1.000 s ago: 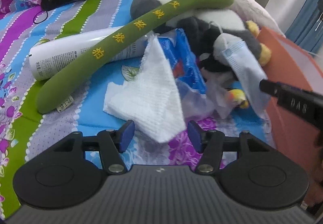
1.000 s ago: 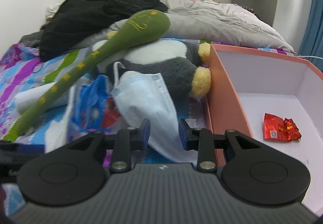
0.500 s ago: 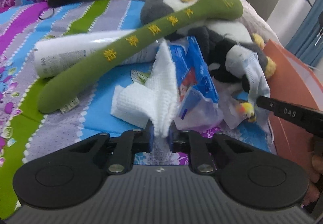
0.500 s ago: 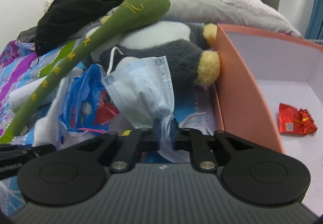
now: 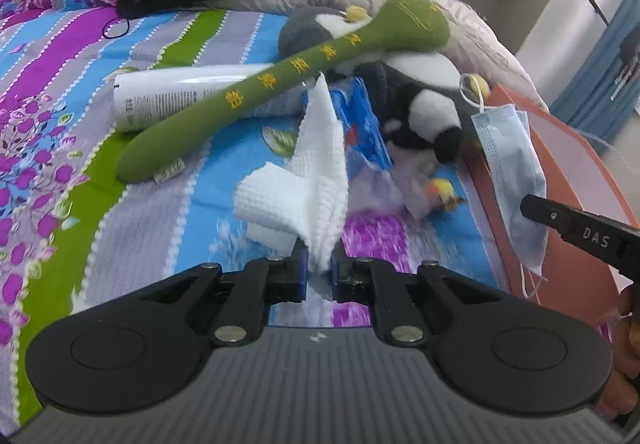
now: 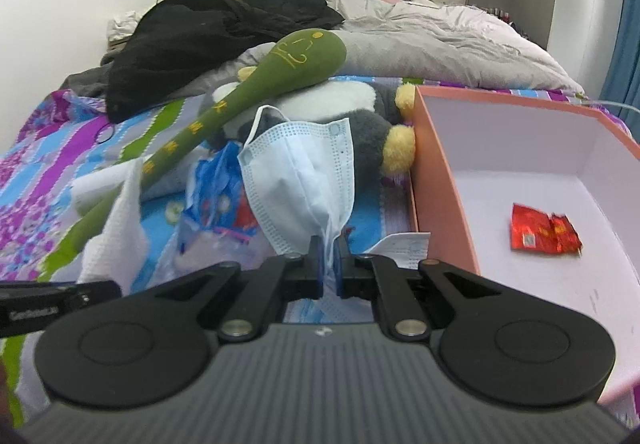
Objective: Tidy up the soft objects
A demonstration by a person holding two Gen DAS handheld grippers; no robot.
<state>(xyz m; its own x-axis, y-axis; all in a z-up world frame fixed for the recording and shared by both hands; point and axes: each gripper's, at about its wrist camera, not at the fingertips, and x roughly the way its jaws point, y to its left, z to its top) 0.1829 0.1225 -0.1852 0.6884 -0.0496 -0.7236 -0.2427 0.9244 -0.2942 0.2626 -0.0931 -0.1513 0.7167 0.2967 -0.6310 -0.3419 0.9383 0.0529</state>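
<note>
So the left gripper [image 5: 319, 271] is clamped tight on a white cloth [image 5: 304, 179], pinching its lower corner while the rest bunches up above the jaws, lifted off the bed [image 5: 60, 147]. The right gripper [image 6: 329, 264] is closed on a blue mask [image 6: 304, 171], which fans out above the pads, just left of the box [image 6: 436, 195].

The box sits at the bed's right edge, pink outside and white inside, with a red wrapper [image 6: 544, 234] on its floor. Behind the cloth there's a crumpled blue bag [image 5: 366, 127], then a green plush stick [image 5: 288, 83] lying over a white tube [image 5: 176, 95] and a grey and white plush [image 5: 420, 99]. Near the headboard, a black garment [image 6: 208, 39] is piled beside a grey quilt [image 6: 440, 47].
</note>
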